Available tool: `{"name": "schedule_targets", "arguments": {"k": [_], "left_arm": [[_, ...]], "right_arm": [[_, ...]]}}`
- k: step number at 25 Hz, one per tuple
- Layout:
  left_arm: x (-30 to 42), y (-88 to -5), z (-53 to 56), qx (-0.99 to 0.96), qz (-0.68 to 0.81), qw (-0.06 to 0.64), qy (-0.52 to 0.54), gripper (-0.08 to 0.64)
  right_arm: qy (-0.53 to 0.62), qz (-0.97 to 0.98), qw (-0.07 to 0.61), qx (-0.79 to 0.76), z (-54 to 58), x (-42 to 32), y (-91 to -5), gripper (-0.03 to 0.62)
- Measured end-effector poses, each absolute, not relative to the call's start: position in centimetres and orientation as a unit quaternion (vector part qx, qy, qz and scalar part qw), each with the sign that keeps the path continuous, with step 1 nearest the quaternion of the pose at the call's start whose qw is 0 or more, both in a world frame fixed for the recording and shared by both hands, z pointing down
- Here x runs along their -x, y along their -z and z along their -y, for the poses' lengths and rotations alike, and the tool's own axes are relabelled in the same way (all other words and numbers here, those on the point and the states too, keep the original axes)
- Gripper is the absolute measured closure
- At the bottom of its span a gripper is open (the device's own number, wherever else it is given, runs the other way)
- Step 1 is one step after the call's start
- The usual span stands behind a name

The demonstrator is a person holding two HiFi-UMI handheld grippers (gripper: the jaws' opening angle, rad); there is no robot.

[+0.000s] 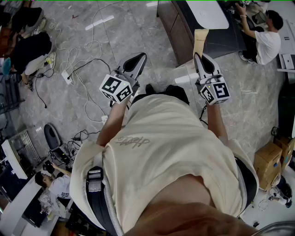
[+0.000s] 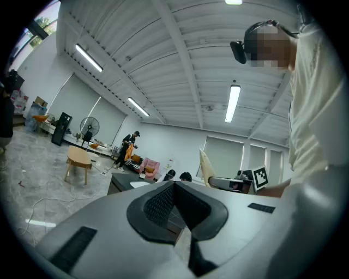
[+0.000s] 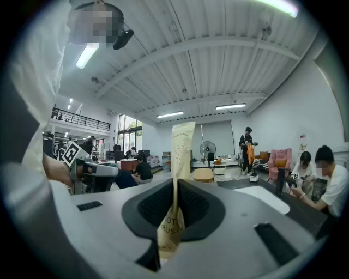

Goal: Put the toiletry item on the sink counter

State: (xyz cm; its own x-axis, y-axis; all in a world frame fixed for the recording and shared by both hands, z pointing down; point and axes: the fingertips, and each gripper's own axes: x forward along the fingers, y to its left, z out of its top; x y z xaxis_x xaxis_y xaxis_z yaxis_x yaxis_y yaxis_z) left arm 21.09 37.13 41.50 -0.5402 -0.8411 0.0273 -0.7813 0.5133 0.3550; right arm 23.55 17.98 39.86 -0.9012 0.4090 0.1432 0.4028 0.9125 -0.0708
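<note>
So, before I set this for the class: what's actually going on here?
A person stands with a hand-held gripper in each hand. The right hand-held gripper is shut on a flat beige packet, which sticks up from between its jaws. The left hand-held gripper is shut and holds nothing. The dark sink counter with its white basin lies just ahead, and the packet is not yet on it.

Pack point(image 1: 200, 40) sits between the right gripper point(image 1: 202, 60) jaws, pointing ahead at the desk point(image 1: 180, 32). Basin point(image 1: 208, 14) is set in the desk top. Left gripper point(image 1: 136, 62) is alongside, left. Cables point(image 1: 80, 64) are on the floor point(image 1: 115, 37) further left, boxes point(image 1: 268, 162) far right.
</note>
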Motion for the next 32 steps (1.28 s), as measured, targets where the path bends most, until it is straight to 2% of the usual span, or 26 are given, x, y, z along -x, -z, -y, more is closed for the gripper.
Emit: {"name": "schedule_targets", "arguments": {"k": [11, 23, 32], "left_arm": [[-17.6, -43.8, -41.1, -0.460, 0.867, 0.114, 0.152, 0.557], [-16.9, -45.5, -36.6, -0.504, 0.845, 0.124, 0.127, 0.557], [-10.7, -45.8, -35.4, -0.482, 0.855, 0.145, 0.121, 0.557]], "right_arm": [[-0.028, 0.980, 0.076, 0.181, -20.3, -20.1, -40.1, 0.572], [-0.040, 0.981, 0.109, 0.155, -17.9, -20.6, -43.2, 0.572], [-0.056, 0.977, 0.106, 0.174, -16.4, -13.2, -43.7, 0.572]]}}
